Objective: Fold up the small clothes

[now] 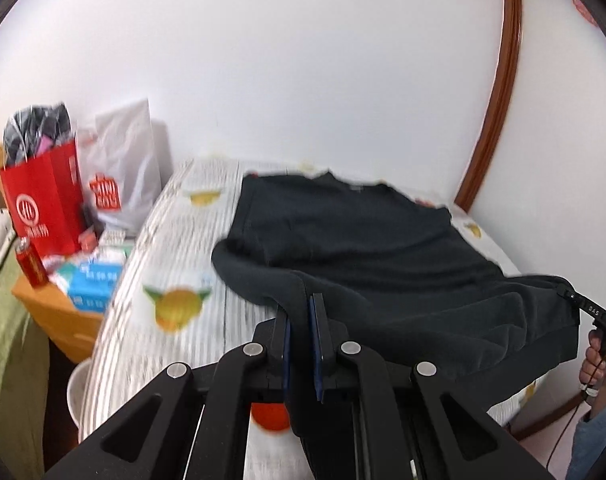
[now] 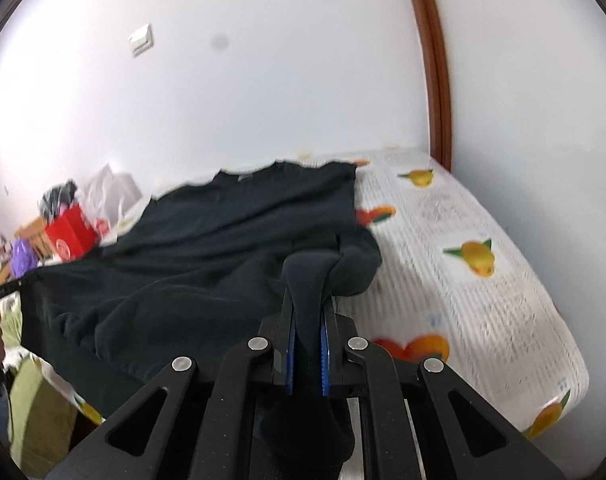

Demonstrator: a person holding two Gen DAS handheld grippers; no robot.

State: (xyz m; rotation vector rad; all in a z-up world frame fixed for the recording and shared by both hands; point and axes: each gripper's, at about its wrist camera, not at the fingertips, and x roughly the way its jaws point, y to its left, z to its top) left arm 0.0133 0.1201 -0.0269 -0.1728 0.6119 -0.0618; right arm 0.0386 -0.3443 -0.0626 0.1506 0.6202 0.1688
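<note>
A dark navy sweater [image 1: 363,240] lies spread over a fruit-print cover on the bed [image 1: 175,264], collar toward the wall. My left gripper [image 1: 299,312] is shut on the sweater's near hem, which is lifted off the bed. In the right wrist view the same sweater [image 2: 223,232] stretches to the left, and my right gripper [image 2: 309,304] is shut on a bunched fold of its hem, raised above the bed [image 2: 483,280]. The right gripper [image 1: 575,300] also shows at the far right of the left wrist view, clamped on the other hem corner, with a hand [image 1: 595,360] on its handle.
A wooden bedside table [image 1: 59,312] at the left carries a red paper bag [image 1: 43,204], a white plastic bag [image 1: 123,172], a red can [image 1: 31,264] and a blue box [image 1: 95,284]. A white wall with a brown wooden frame [image 1: 499,92] rises behind the bed.
</note>
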